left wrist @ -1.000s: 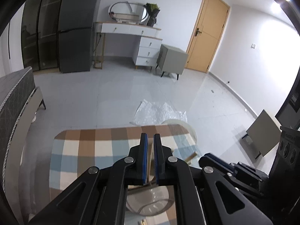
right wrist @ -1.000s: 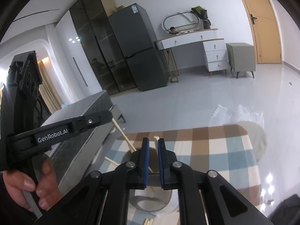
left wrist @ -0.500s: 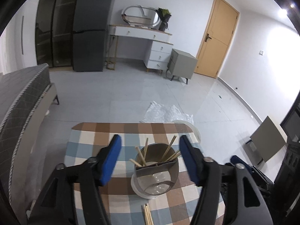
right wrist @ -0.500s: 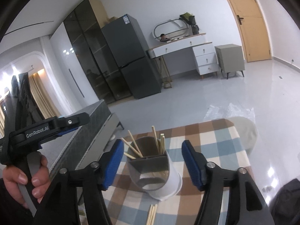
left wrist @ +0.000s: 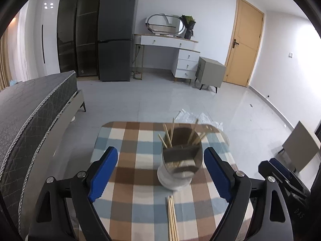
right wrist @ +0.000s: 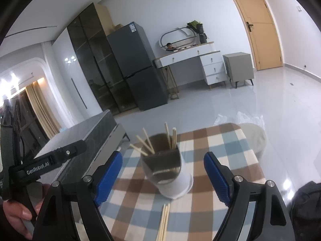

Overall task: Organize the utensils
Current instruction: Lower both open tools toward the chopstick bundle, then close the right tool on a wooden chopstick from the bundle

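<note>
A round utensil holder (left wrist: pixel 179 160) with a dark inner divider stands on the checked tablecloth (left wrist: pixel 130 146); several wooden chopsticks (left wrist: pixel 167 135) stick up out of it. Several loose chopsticks (left wrist: pixel 172 219) lie flat on the cloth in front of it. My left gripper (left wrist: pixel 160 168) is wide open and empty, its blue pads either side of the holder and nearer to me. In the right wrist view the holder (right wrist: pixel 166 168) and loose chopsticks (right wrist: pixel 163 221) show again; my right gripper (right wrist: pixel 162 170) is wide open and empty, just short of the holder.
The table is small with rounded far corners (left wrist: pixel 216 128). A grey bed (left wrist: pixel 30 104) lies to the left. Crumpled plastic (left wrist: pixel 202 118) lies on the floor beyond the table. The left gripper's handle (right wrist: pixel 46 162) and hand show at left in the right wrist view.
Both grippers have gone from shut to wide open and drawn back, so the holder and the loose chopsticks have come into view.
</note>
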Demonstrator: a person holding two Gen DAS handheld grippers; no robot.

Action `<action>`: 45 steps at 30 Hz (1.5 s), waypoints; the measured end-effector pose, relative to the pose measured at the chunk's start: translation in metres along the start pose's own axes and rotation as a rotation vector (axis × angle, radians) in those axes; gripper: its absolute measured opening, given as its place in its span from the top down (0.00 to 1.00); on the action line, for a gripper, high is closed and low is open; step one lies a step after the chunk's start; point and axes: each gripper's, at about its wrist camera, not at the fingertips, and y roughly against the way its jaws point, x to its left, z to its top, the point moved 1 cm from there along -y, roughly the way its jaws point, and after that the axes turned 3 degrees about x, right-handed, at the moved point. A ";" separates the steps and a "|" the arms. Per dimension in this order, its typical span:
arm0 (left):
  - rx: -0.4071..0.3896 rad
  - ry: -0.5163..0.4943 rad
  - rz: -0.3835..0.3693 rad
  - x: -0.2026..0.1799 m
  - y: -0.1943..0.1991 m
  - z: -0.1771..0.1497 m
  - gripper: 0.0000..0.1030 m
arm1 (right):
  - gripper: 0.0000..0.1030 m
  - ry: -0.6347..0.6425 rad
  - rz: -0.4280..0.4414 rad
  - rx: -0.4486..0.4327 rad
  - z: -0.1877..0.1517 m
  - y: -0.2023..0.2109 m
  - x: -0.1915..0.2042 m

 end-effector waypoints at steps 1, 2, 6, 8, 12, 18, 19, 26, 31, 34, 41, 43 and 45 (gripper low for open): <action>0.002 -0.002 0.006 0.000 0.001 -0.003 0.16 | 0.08 0.002 -0.006 0.004 -0.004 0.001 0.001; -0.003 -0.002 0.012 0.000 0.002 -0.008 0.15 | 0.06 0.003 -0.007 0.007 -0.008 0.003 0.002; -0.011 -0.004 0.021 0.002 0.008 -0.023 0.13 | 0.03 0.014 0.004 0.009 -0.025 0.010 0.004; -0.005 -0.007 0.026 0.003 0.008 -0.030 0.13 | 0.02 0.021 -0.009 -0.002 -0.033 0.013 0.005; -0.006 0.000 0.034 0.007 0.009 -0.043 0.13 | 0.00 0.042 -0.028 -0.026 -0.046 0.017 0.008; -0.017 0.005 0.032 0.012 0.008 -0.060 0.13 | 0.00 0.070 0.002 0.020 -0.070 0.007 0.012; -0.019 0.008 0.037 0.013 0.006 -0.062 0.13 | 0.00 0.080 0.003 0.030 -0.073 0.005 0.013; 0.004 0.056 0.057 0.024 -0.015 -0.076 0.13 | 0.00 0.110 0.002 0.115 -0.096 -0.017 0.013; 0.045 0.073 0.072 0.031 -0.037 -0.087 0.13 | 0.00 0.109 -0.021 0.199 -0.108 -0.038 0.007; 0.081 0.075 0.078 0.037 -0.053 -0.096 0.13 | 0.00 0.129 -0.052 0.241 -0.115 -0.051 0.005; 0.155 0.092 0.091 0.046 -0.073 -0.097 0.13 | 0.02 0.159 -0.091 0.337 -0.126 -0.084 0.003; 0.159 0.102 0.101 0.050 -0.077 -0.095 0.13 | 0.05 0.154 -0.109 0.377 -0.129 -0.094 0.000; 0.175 0.124 0.114 0.058 -0.082 -0.093 0.13 | 0.11 0.141 -0.120 0.416 -0.132 -0.105 -0.003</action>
